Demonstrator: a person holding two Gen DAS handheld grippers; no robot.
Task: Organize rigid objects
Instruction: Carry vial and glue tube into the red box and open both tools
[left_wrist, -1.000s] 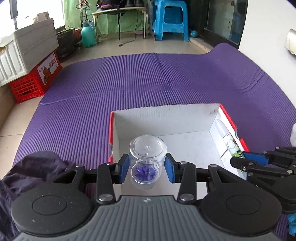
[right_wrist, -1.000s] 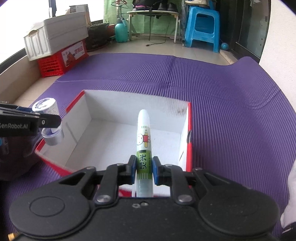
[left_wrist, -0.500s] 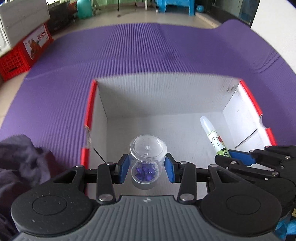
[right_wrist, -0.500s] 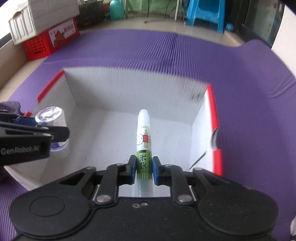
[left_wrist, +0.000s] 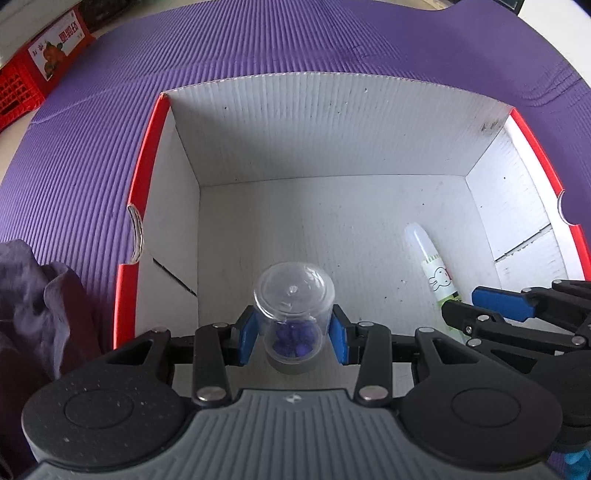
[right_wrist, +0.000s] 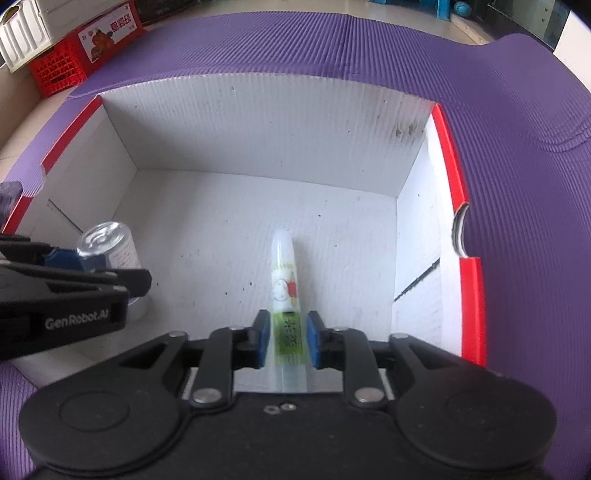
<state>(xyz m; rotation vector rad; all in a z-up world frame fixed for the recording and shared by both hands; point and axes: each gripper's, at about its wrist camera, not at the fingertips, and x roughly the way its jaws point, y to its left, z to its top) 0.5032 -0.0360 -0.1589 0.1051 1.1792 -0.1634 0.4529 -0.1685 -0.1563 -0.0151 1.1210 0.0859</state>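
Observation:
A clear plastic jar (left_wrist: 293, 295) with purple beads at its bottom sits between the blue pads of my left gripper (left_wrist: 293, 339), which is shut on it, low inside the white cardboard box (left_wrist: 295, 122) with red rims. In the right wrist view my right gripper (right_wrist: 287, 339) is opening. The white tube with a green label and cartoon rabbit (right_wrist: 283, 280) lies blurred between its pads, with a thin gap on each side. The tube (left_wrist: 432, 266) points toward the far wall, on the box floor at the right. The jar (right_wrist: 110, 247) is on the left side of the box.
The box stands on a ribbed purple mat (left_wrist: 258, 44). A dark purple cloth (left_wrist: 40, 295) lies bunched just outside the box's left wall. A red crate (right_wrist: 66, 62) and a white bin (right_wrist: 22, 37) stand beyond the mat at the far left.
Both grippers have come down into the box and tilted more steeply. The right jaws have parted from the tube, which now looks blurred. The left still clamps the jar.

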